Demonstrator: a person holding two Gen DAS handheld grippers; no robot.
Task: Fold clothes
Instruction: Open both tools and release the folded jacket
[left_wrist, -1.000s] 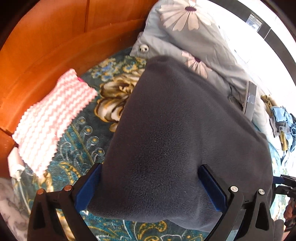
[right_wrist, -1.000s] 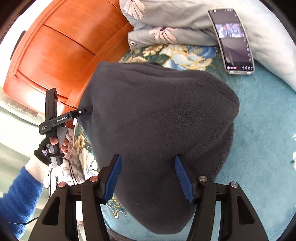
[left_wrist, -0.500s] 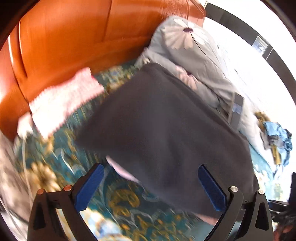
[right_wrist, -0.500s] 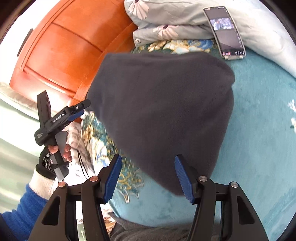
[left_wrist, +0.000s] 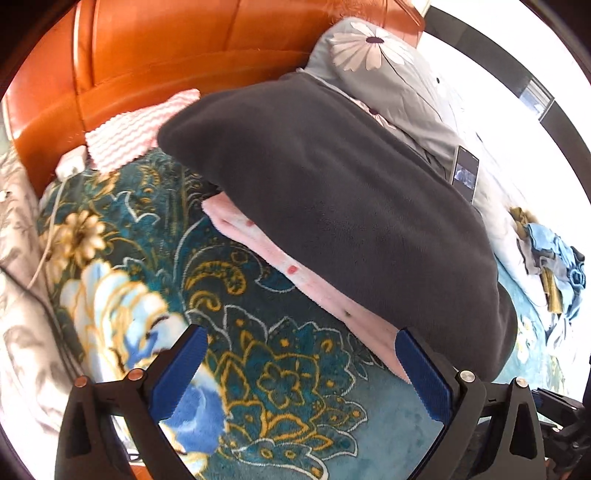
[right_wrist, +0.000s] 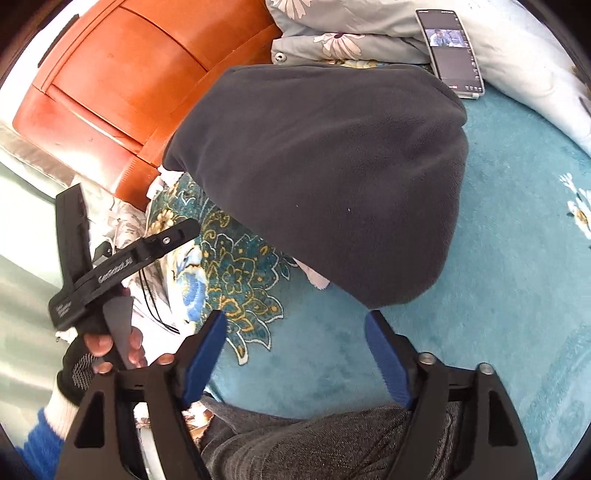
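The folded dark grey fleece lay on the teal floral blanket, stacked on a folded pink garment whose near edge stuck out along the fleece's lower left side. The fleece's far edge reached the grey daisy-print bedding, and its left corner sat close to the orange wooden headboard, partly overlapping a pink-and-white zigzag cloth.

The left gripper hung with its fingers spread wide and nothing between them but blanket; its right pad was just beside the pink edge. The right gripper had its jaws opening, also empty, with the fleece's near rounded edge just ahead of its tips.

In the right wrist view, plain teal blanket stretched open to the right of the fleece. A phone lay beyond the fleece's far right corner, against the bedding. A loose heap of blue clothes lay well apart on the right.
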